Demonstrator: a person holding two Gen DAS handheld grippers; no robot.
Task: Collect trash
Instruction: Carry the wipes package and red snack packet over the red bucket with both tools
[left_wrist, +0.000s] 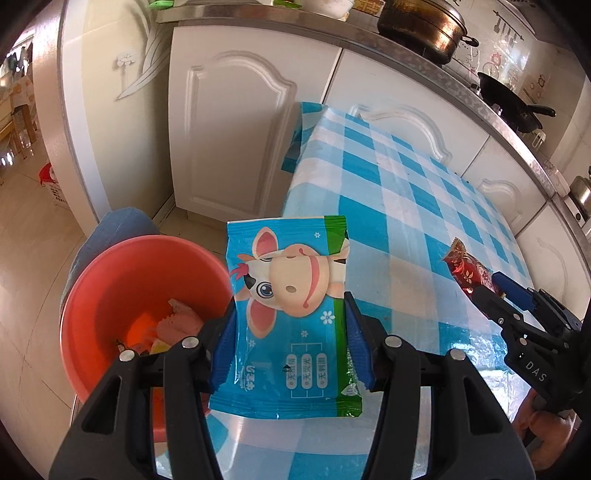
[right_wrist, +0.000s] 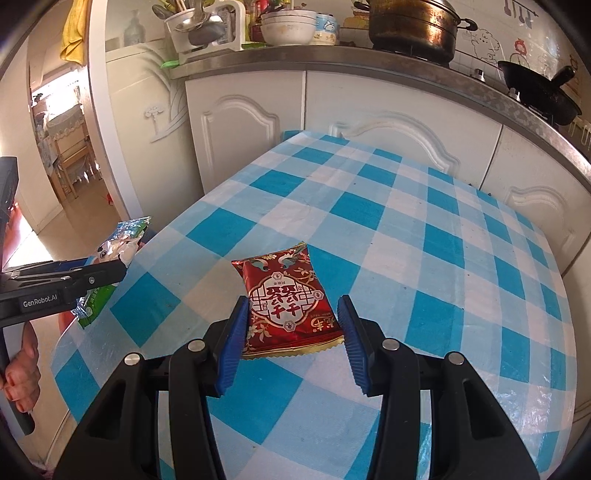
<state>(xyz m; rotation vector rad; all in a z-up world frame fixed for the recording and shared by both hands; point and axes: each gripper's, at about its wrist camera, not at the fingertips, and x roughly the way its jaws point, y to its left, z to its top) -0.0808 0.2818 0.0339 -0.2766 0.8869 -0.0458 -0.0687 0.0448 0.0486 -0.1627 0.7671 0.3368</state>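
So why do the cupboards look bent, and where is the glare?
Left wrist view: fisheye lens bows the cabinet doors, dark corners; sun glares on the floor and the glossy tablecloth. Right wrist view: same curving, bright doorway washed out, red packet sharp.

Ahead of my tongs I note white cabinet doors (right_wrist: 240, 133) under a steel countertop (right_wrist: 369, 62). On it stand a brass pot (right_wrist: 410, 26), a black pan (right_wrist: 539, 94), stacked bowls (right_wrist: 288, 27) and a utensil holder (right_wrist: 184, 26).
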